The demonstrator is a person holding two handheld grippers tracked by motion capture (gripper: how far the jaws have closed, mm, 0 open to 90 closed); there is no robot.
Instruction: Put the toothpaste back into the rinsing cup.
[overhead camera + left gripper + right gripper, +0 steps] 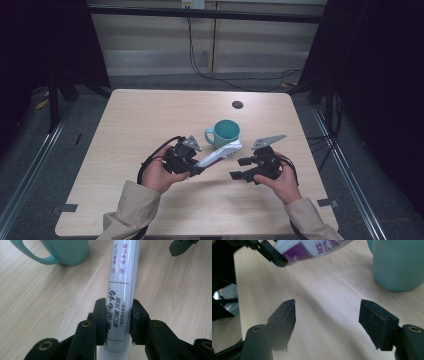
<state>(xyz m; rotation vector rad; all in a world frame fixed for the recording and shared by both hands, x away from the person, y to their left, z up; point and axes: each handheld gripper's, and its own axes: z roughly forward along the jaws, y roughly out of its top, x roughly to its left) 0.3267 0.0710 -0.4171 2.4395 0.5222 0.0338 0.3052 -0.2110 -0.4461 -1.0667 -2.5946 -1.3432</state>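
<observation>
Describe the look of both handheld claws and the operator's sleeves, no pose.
Both are black, with two jaws ending in flat dark pads and brass-coloured pivot rivets. The left claw and right claw each carry a grey three-cornered plate on top. A black cable loops from each. Sleeves are beige.

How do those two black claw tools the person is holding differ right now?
The left gripper is clamped on a white toothpaste tube; the right gripper stands open with nothing between its jaws. The left points at the teal mug; the right points across the table. Both are black and hand-held.
</observation>
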